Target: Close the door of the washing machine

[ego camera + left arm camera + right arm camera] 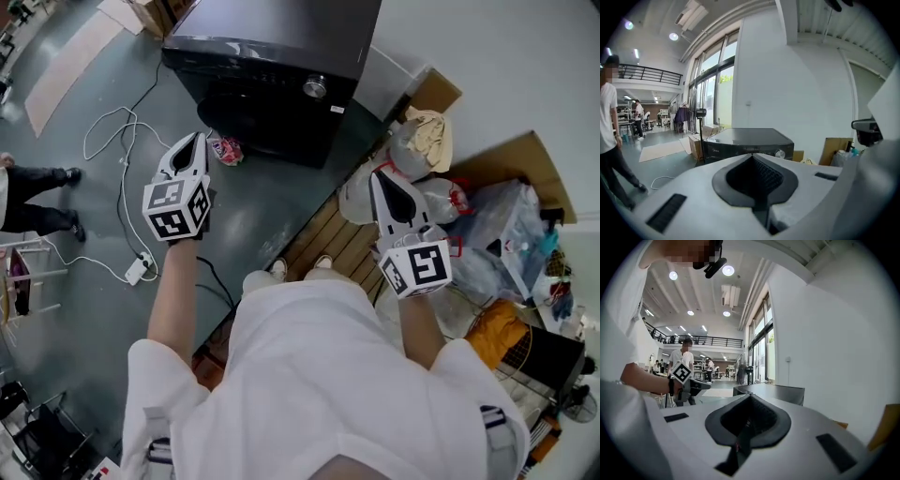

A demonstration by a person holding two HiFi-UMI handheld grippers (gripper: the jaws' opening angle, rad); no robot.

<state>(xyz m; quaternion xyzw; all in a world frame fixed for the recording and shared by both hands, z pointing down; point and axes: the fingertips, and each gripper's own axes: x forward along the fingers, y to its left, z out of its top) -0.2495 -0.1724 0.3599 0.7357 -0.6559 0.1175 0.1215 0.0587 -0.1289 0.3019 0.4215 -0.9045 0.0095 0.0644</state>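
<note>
A black washing machine (272,75) stands on the grey floor (253,216) ahead of a person in white, its round door (248,117) seemingly flush with the front; the left gripper (198,141) and right gripper (380,178) point toward it, well apart, each with fingers clenched on nothing; a white cable (122,150) lies looped on the floor at left.

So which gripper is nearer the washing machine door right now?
Left. The left gripper, shut and empty, is raised just left of the door. The right gripper is farther off to the right, by the bags beside the machine.
</note>
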